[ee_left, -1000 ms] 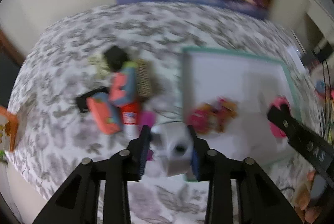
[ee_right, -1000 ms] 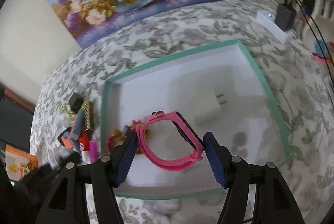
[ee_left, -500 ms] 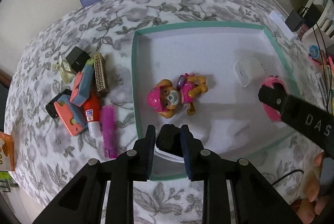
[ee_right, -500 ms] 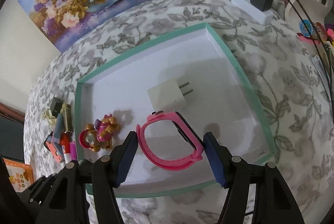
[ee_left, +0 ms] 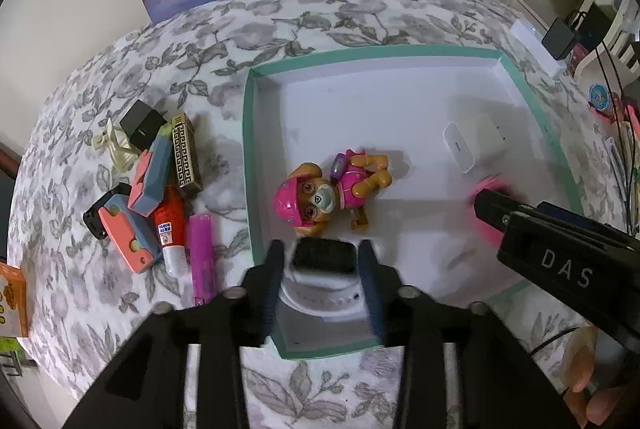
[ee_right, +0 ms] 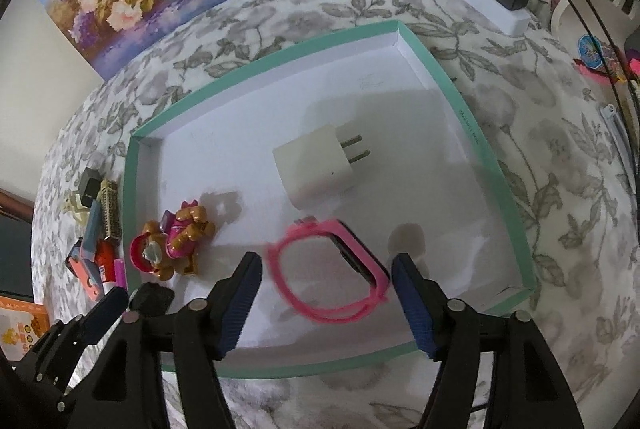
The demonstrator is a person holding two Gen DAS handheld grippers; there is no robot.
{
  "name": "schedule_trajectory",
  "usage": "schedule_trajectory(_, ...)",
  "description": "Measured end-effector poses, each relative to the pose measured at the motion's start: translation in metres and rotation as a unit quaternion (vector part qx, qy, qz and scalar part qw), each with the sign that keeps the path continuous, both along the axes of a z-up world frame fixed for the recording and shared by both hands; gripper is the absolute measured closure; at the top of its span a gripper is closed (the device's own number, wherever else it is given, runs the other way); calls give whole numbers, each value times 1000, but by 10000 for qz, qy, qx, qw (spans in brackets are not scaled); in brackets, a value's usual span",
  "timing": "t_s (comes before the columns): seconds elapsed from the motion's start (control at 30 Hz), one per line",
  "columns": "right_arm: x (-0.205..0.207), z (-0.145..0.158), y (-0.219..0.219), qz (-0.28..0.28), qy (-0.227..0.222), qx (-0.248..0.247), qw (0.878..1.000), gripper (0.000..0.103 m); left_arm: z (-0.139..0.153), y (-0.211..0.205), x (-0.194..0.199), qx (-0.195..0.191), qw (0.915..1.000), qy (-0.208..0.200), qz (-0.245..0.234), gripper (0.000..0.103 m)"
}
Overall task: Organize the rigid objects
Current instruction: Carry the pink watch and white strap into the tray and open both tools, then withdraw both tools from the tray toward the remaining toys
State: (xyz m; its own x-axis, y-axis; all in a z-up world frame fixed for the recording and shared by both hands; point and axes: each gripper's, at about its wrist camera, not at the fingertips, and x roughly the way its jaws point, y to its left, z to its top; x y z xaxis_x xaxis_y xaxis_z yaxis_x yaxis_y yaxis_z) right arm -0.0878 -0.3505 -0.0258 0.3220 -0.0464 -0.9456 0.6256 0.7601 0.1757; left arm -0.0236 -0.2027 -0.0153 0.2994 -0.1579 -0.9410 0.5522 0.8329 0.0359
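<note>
Pink watch [ee_right: 332, 269] now lies released between right gripper's [ee_right: 326, 289] spread fingers.

Soft, even indoor light falls from above on both fisheye views, leaving faint shadows beside the toy pup figure [ee_left: 320, 195] and the white charger [ee_right: 316, 165] on the tray [ee_right: 460, 101] floor. The white floor is bright but not blown out. Straight edges bow outward toward dark, vignetted corners. Motion blur smears the pink watch band [ee_right: 332, 271] and the near gripper fingers [ee_left: 274, 277]; distant objects stay sharp.
</note>
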Motion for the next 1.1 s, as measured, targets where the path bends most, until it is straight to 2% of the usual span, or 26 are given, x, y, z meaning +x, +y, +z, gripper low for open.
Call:
schedule_trajectory(0.17, 0, 4, 0, -16, -50, -60, 10000, 19, 6, 3, 1, -92, 9999, -58, 62, 46)
schedule_trajectory(0.3, 0, 8, 0, -24, -84, -140, 9999, 17, 11, 7, 4, -186, 9996, -117, 159, 43)
schedule_trajectory(0.37, 1, 9, 0, -9, -92, -179, 9998, 15, 13, 9, 7, -209, 9994, -145, 235, 34)
schedule_trajectory(0.5, 2, 12, 3, 32, -125, -295, 9995, 3, 16, 17, 14, -276, 9983, -211, 472, 29)
schedule_trajectory(0.6, 1, 16, 3, 22, -205, -364, 9991, 0, 16, 23, 18, -255, 9972, -265, 649, 19)
schedule_trajectory(0.93, 3, 30, 12, 128, -344, -648, 9972, 0, 20, 48, 35, -430, 9906, -296, 1262, 17)
schedule_trajectory(1.1, 3, 40, 15, 174, -465, -690, 9964, 0, 20, 61, 45, -326, 9871, -226, 1549, 17)
